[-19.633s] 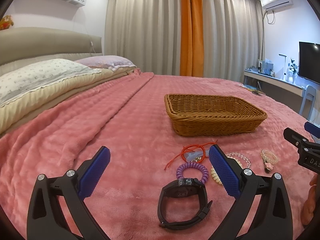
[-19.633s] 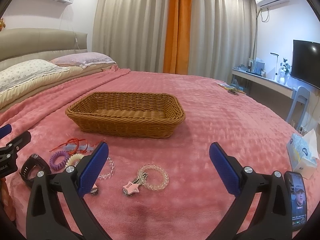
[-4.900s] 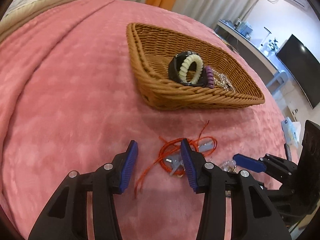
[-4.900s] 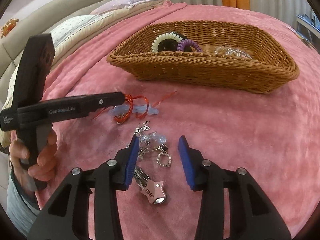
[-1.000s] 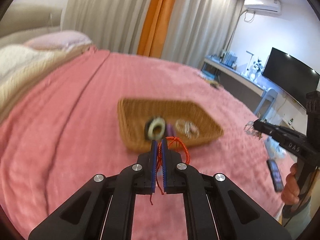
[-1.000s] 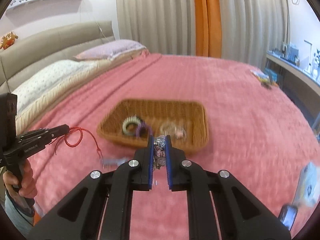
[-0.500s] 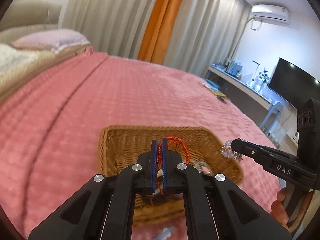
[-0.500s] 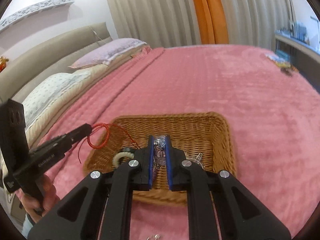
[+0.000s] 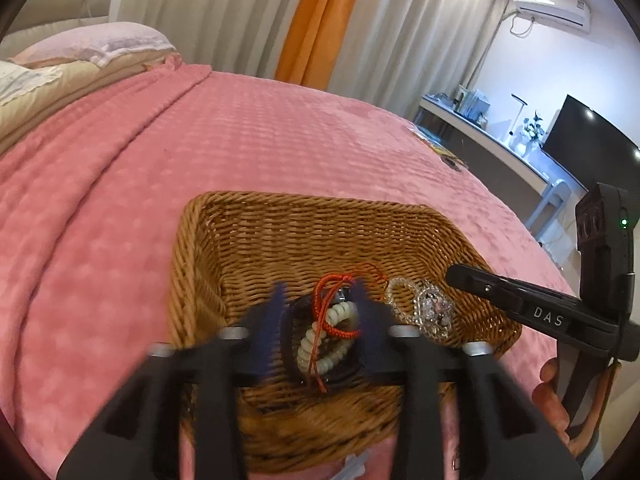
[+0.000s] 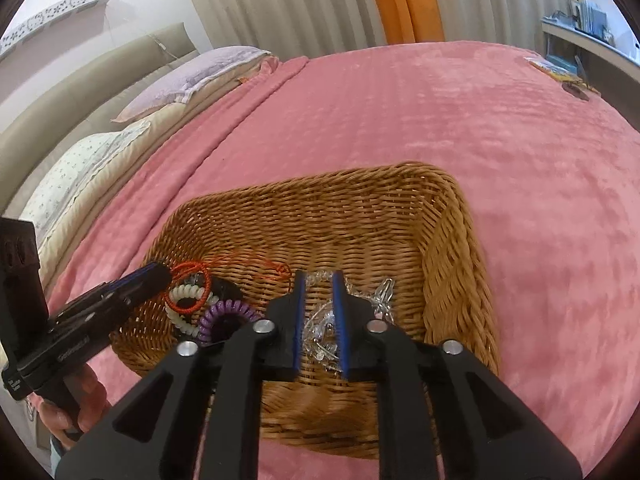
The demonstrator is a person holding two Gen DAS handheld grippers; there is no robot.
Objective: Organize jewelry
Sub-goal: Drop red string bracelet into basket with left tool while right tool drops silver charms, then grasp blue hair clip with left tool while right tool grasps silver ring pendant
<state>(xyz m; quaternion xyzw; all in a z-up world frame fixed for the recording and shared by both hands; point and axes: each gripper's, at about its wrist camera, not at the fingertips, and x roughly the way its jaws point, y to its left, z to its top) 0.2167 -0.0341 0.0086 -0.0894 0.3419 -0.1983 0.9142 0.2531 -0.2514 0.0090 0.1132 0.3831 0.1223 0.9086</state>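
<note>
1. In the lower middle of both wrist views, a rectangular woven wicker basket [image 9: 248, 240] [image 10: 452, 248] sits on the pink quilted blanket of the bed [image 9: 100, 200] [image 10: 540, 160].
2. The left tongs [image 9: 318, 320] [image 10: 162, 272] hang over the near end of the basket; their blue pads are blurred and their jaws are opening.
3. A red braided cord bracelet [image 9: 332, 312] [image 10: 188, 292] lies between those pads, draped over the pieces below. The pads no longer press on it in the left view.
4. Under the cord lie a cream spiral coil hair tie [image 9: 320, 348] [image 10: 180, 304] and a dark watch [image 9: 290, 344], only partly visible.
5. A purple spiral coil hair tie [image 10: 224, 316] rests just beside the cream one in the right view.
6. The right tongs [image 10: 319, 320] [image 9: 454, 274] point down into the basket at lower centre of the right view; their jaws are opening, with a narrow gap.
7. A clear crystal bead bracelet with silver charms [image 10: 320, 336] [image 9: 430, 310] shows in that gap against the basket floor. Whether the pads touch it I cannot tell.
8. More silver links [image 10: 382, 296] lie right of the right tongs.
9. A hand [image 10: 76, 408] grips the left handle at lower left of the right view, and another hand [image 9: 554, 396] grips the right handle at lower right of the left view.
10. Pillows [image 10: 192, 76] and grey curtains [image 9: 224, 12] fill the upper frame.
</note>
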